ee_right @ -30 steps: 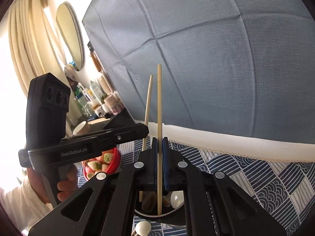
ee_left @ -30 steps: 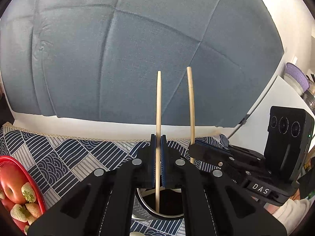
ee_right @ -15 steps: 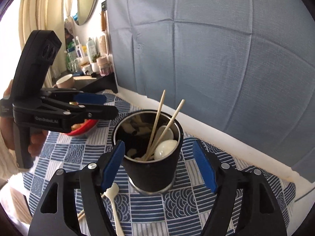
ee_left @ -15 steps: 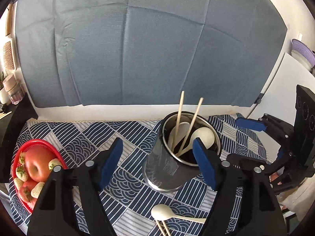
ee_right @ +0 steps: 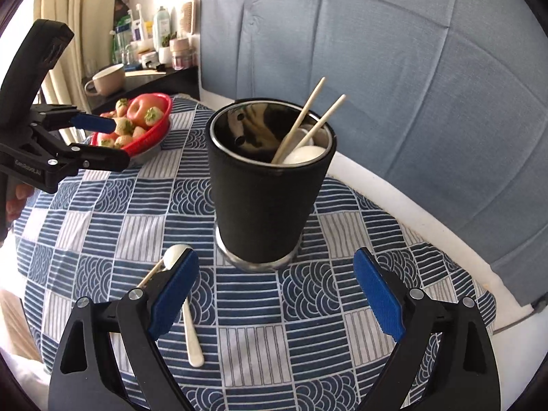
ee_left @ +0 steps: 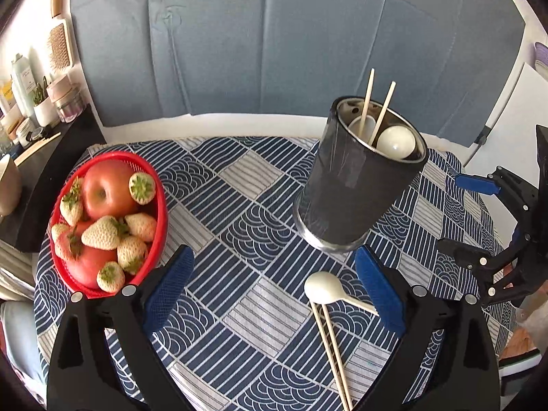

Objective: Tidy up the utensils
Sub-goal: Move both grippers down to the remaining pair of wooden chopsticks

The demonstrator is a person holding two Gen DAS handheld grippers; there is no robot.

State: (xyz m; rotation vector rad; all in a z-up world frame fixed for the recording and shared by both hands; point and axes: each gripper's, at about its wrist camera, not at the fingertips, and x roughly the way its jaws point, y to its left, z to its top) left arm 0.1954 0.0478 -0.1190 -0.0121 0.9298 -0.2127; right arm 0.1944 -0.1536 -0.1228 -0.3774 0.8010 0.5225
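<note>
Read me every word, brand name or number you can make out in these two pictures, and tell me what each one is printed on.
"GenRobot.AI": white lettering on the side of the left gripper, seen from the right wrist camera.
Bottles on the shelf: labels too small and blurred to read.
Bottle at the left edge of the left wrist view: print too blurred to read.
Black cup, red fruit basket, white spoon and tablecloth: no writing visible.

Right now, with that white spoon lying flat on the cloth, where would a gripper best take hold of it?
Probably by the thin handle of the white spoon, coming straight down from above with the fingers either side. It lies flat, the round bowl is wide, and the chopsticks crowd the bowl end.
</note>
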